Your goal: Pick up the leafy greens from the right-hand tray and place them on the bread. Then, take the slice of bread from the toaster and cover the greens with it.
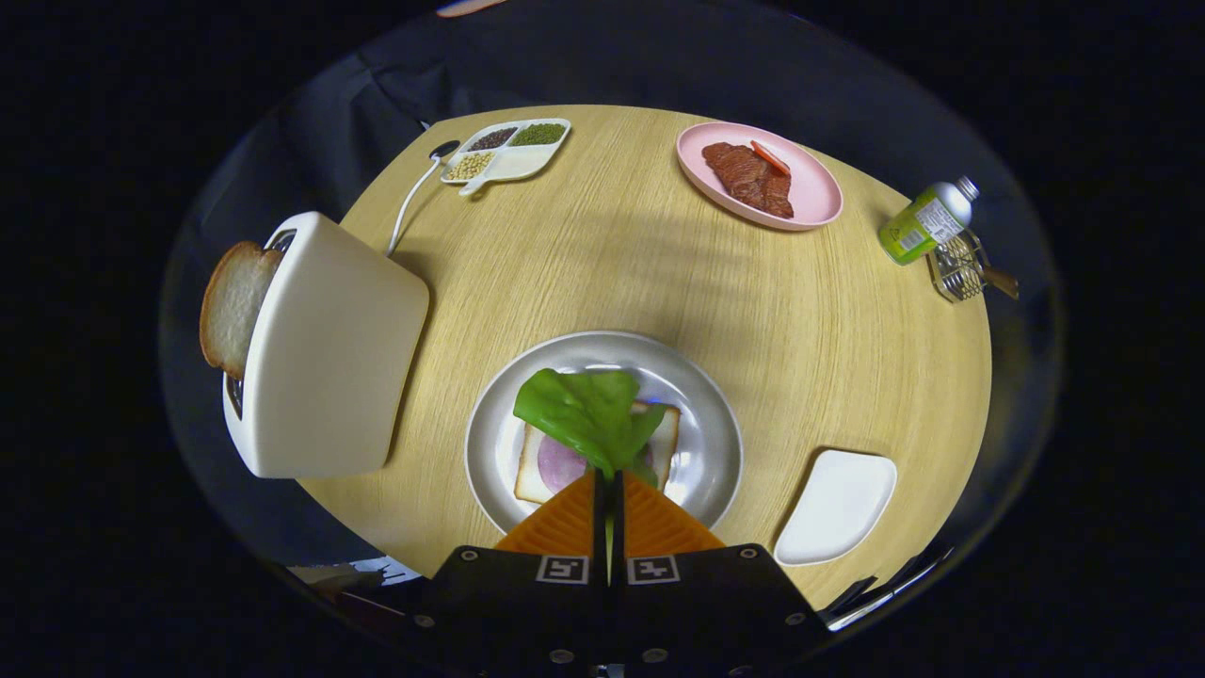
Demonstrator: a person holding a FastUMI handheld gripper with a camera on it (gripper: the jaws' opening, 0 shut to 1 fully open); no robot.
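Jaws closed together on the stem end of the leafy greens [588,412], orange fingers [565,523] pressed flat against each other with the leaf pinched at the tips; gripper [608,480] sits over the near rim of the grey plate [715,414]. Greens hang above the bread [538,471] on the plate; whether leaf touches bread cannot be told. A pink round slice [560,463] lies on the bread, partly under the leaf.

Relative to the plate: toaster [329,348] just to the left, a narrow strip of bench [602,264] between them, toast slice [231,306] sticking out of its top. Empty white tray [836,507] near on the right, close to the bench edge. Beyond the plate, a wide bare stretch of bench, then the pink plate of meat [819,193] and a divided dish [508,151] at the far edge. Bottle [927,221] at the far right edge.
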